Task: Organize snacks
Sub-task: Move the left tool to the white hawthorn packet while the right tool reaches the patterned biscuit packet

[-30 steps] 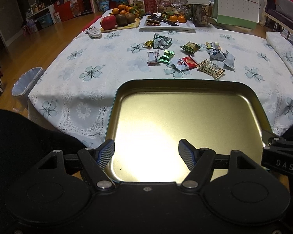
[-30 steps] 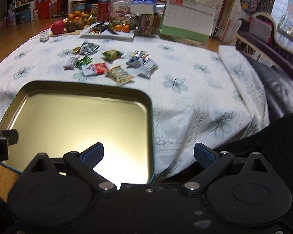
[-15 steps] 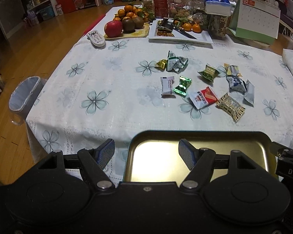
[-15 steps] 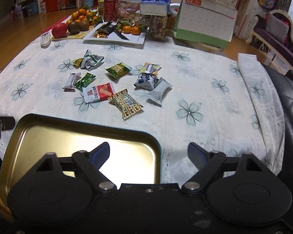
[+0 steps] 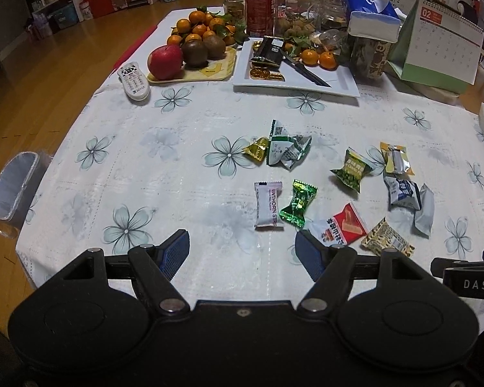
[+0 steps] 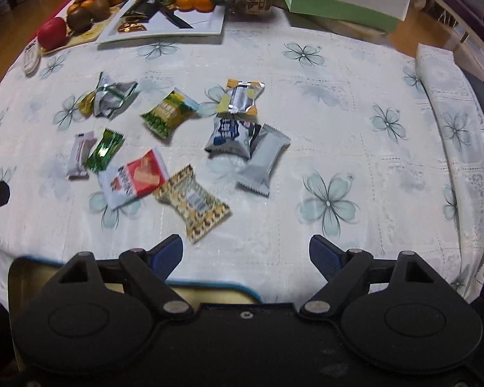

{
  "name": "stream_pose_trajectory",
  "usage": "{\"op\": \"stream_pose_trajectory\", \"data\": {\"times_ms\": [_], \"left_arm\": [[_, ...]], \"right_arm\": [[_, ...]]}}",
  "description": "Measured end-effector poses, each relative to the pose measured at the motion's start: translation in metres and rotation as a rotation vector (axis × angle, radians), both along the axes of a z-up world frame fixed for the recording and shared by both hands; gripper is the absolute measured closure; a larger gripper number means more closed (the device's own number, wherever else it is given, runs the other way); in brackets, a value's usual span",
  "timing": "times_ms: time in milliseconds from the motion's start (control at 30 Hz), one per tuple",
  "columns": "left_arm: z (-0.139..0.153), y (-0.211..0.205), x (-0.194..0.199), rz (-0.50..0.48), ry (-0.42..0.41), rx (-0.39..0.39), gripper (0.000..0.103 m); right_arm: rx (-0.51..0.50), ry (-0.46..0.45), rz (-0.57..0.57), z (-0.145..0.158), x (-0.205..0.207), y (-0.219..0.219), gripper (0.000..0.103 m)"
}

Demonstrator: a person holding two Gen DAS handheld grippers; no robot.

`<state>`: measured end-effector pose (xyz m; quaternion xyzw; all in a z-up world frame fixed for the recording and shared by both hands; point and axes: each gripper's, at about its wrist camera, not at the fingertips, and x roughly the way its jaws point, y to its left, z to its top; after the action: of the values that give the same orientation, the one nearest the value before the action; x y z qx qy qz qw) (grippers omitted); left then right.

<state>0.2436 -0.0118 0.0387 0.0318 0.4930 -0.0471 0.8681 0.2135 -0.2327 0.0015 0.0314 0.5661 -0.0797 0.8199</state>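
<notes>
So from where I'm driving, both tools are up over the worktop, which has a white lacy cloth with pale blue flowers on it. The left tool has its jaws spread wide, nothing in them; the right tool is wide too, its jaws just crept open a touch more, also nothing between them. I'll use the red-and-white wafer packet as my anchor: the snacks are scattered loose around it, a green twist candy just to its left, a leopard-print packet touching it on the right, a silver pouch further right. Behind the packet at the far edge there's a white plate with a knife, a fruit tray with an apple and tangerines, jars, a tissue box and a desk calendar. The gold tin sits at the near edge, under the right tool. Wood floor off to the left, shelves at the back.
</notes>
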Motion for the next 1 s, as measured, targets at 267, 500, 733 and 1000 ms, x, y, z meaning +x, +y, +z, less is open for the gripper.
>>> {"op": "stream_pose_trajectory", "data": {"times_ms": [267,500,733,1000], "left_arm": [[-0.019,-0.012,0.048,-0.011,0.038,0.000,0.032],[-0.041,-0.009,0.076,-0.007,0.107,-0.033,0.035],[-0.060,0.002,0.094,0.031,0.235,-0.110,0.040],[-0.071,-0.011,0.109,0.049,0.277,-0.133,0.040]], "right_arm": [[0.121,0.034,0.008,-0.021,0.050,-0.011,0.021],[0.170,0.099,0.073,-0.039,0.067,-0.003,0.044],[0.207,0.100,0.133,-0.051,0.075,0.011,0.049],[0.211,0.133,0.143,-0.064,0.084,0.014,0.045]]}}
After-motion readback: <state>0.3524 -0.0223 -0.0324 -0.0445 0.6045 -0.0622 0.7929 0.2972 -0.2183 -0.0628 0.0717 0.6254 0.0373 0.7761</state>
